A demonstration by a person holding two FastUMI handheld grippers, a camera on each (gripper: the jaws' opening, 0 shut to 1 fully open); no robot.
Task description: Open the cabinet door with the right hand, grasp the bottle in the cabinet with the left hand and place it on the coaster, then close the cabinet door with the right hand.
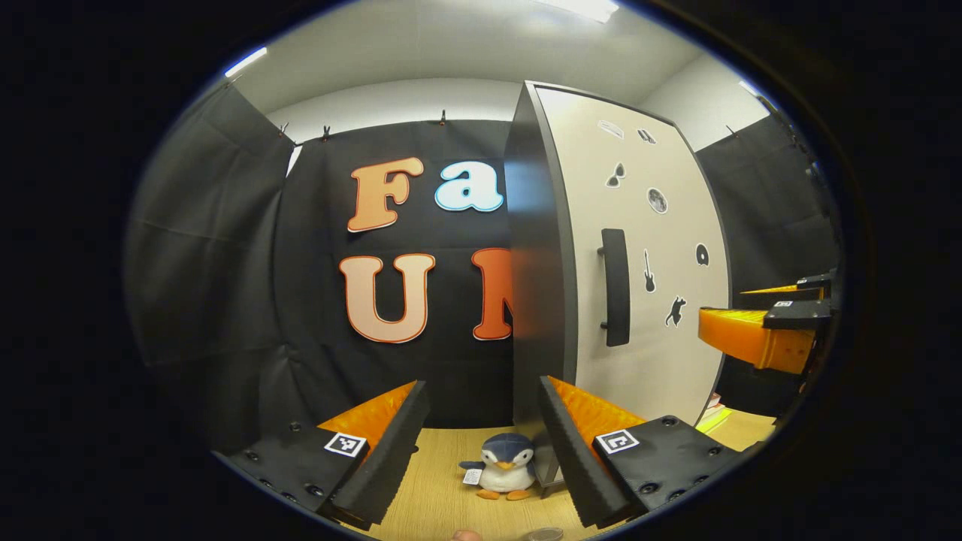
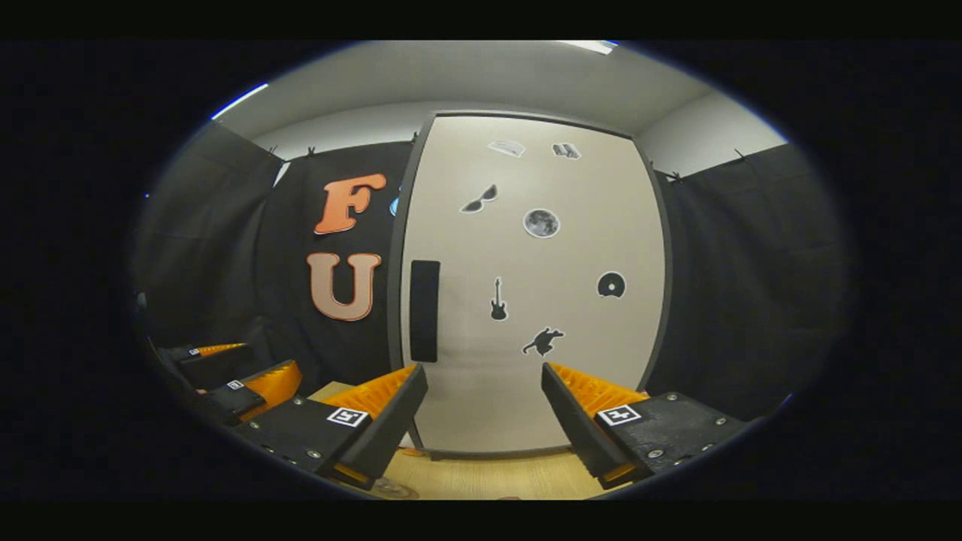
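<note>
Cabinet door (image 2: 526, 300) closed, both grippers spread

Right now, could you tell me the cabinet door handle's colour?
Black, on the cabinet door handle; clearest in the left gripper view.

I'm seeing left gripper (image 1: 477, 443) wearing black plates with screws, a square tag on each. Right gripper (image 2: 485, 417) is showing matching plates, screws, tags over ribbed bodies.
</note>
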